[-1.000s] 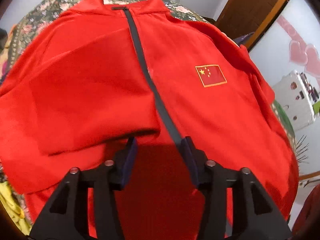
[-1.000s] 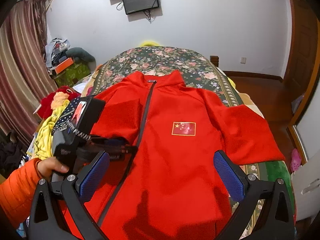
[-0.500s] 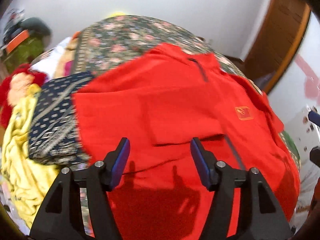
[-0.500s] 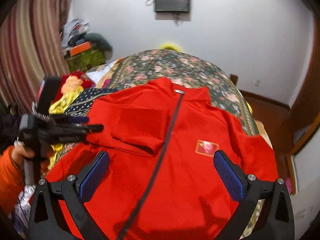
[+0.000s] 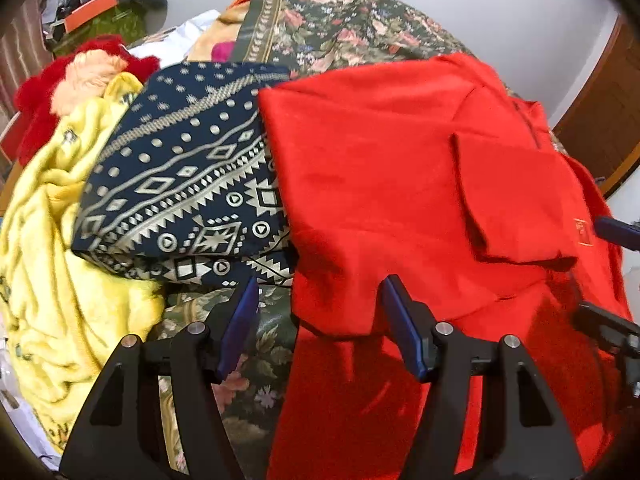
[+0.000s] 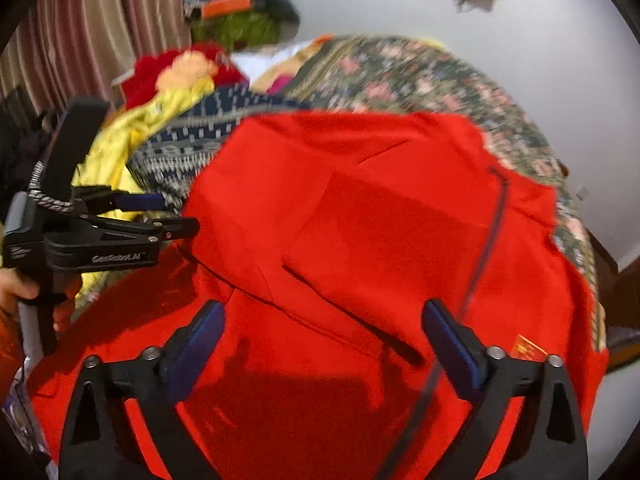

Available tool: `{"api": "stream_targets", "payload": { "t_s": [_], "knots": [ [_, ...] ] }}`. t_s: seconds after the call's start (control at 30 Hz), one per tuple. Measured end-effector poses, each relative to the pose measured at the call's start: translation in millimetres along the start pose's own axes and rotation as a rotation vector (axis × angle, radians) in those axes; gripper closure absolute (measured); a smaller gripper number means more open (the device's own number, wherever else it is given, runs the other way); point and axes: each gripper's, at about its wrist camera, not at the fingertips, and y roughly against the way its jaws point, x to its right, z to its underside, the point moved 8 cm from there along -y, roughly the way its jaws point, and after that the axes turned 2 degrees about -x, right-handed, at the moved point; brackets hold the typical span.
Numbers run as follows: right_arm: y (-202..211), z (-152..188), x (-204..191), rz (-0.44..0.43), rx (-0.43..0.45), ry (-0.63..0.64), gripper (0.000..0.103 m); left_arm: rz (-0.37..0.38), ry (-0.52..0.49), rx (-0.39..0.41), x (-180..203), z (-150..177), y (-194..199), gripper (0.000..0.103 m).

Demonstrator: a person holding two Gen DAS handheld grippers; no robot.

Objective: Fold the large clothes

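Note:
A red zip jacket (image 5: pixel 380 168) lies spread on the bed, one sleeve (image 5: pixel 512 200) folded across its chest. My left gripper (image 5: pixel 320 320) hovers over the jacket's left edge, jaws open, and a fold corner sits below the gap without touching the pads. In the right wrist view the left gripper (image 6: pixel 176 214) shows at the jacket's left side, held by a hand (image 6: pixel 16 284). My right gripper (image 6: pixel 326 340) is over the jacket (image 6: pixel 360 160) near the folded sleeve (image 6: pixel 380 240) and dark zipper (image 6: pixel 492 220). Its jaws are closing, and the pads grip nothing.
A navy patterned cloth (image 5: pixel 180 184), a yellow blanket (image 5: pixel 48 280) and a red plush item (image 5: pixel 36 92) crowd the bed left of the jacket. The floral bedspread (image 5: pixel 340 20) runs behind. A striped curtain (image 6: pixel 80 40) hangs left and a wooden door (image 5: pixel 600 120) stands right.
Both grippers swung left across the jacket. The left one went from the zipper to the jacket's left edge, with its jaws wider. The right one dropped closer over the folded sleeve, its jaws narrower.

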Motion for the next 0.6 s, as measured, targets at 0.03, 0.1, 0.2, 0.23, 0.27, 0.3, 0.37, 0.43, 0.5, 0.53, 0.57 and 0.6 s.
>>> {"api": "stream_targets", "payload": {
  "t_s": [0.03,0.1,0.2,0.23,0.27,0.3,0.37,0.43,0.5,0.53,0.57,0.6],
  "knots": [
    [-9.2,-0.8,-1.7,-0.004,-0.015,0.004,0.021,-0.003,0.001,0.001,-0.1,-0.1,-5.2,0.040],
    [-31.2,-4.3,-2.0,-0.001,-0.045,0.007,0.031,0.000,0.004,-0.004,-2.6,1.7,-16.8,0.040],
    [-57.4,-9.2,2.4,0.012,-0.076,0.002,0.041,0.014,0.023,-0.007,-5.2,5.0,-28.1,0.040],
    [-63.6,-9.4,4.4,0.022,-0.082,0.008,0.046,0.021,0.031,-0.009,-6.5,6.2,-32.0,0.040],
    [-68.6,-10.4,5.7,0.038,-0.080,0.015,0.053,0.027,0.041,-0.011,-7.5,7.4,-35.6,0.040],
    [-71.4,-13.5,6.9,0.053,-0.056,0.023,0.055,0.031,0.047,-0.010,-8.5,8.9,-38.1,0.039],
    [-71.5,-16.9,8.1,0.078,-0.035,0.034,0.067,0.025,0.044,0.003,-8.2,10.1,-39.7,0.039],
    [-68.5,-19.0,7.5,0.078,-0.021,0.035,0.084,0.002,0.028,0.015,-5.3,11.3,-39.7,0.039],
    [-59.8,-21.6,10.5,0.112,-0.002,0.023,0.092,-0.034,0.001,0.027,-1.5,13.4,-40.5,0.039],
    [-51.6,-23.8,11.0,0.103,0.019,0.014,0.093,-0.051,-0.010,0.032,0.2,14.1,-40.9,0.039],
    [-39.5,-25.4,11.9,0.091,0.044,-0.001,0.093,-0.064,-0.019,0.037,1.5,14.7,-41.1,0.039],
    [-31.8,-27.3,13.7,0.085,0.060,-0.010,0.094,-0.075,-0.025,0.040,2.2,14.6,-41.4,0.039]
  ]
}}
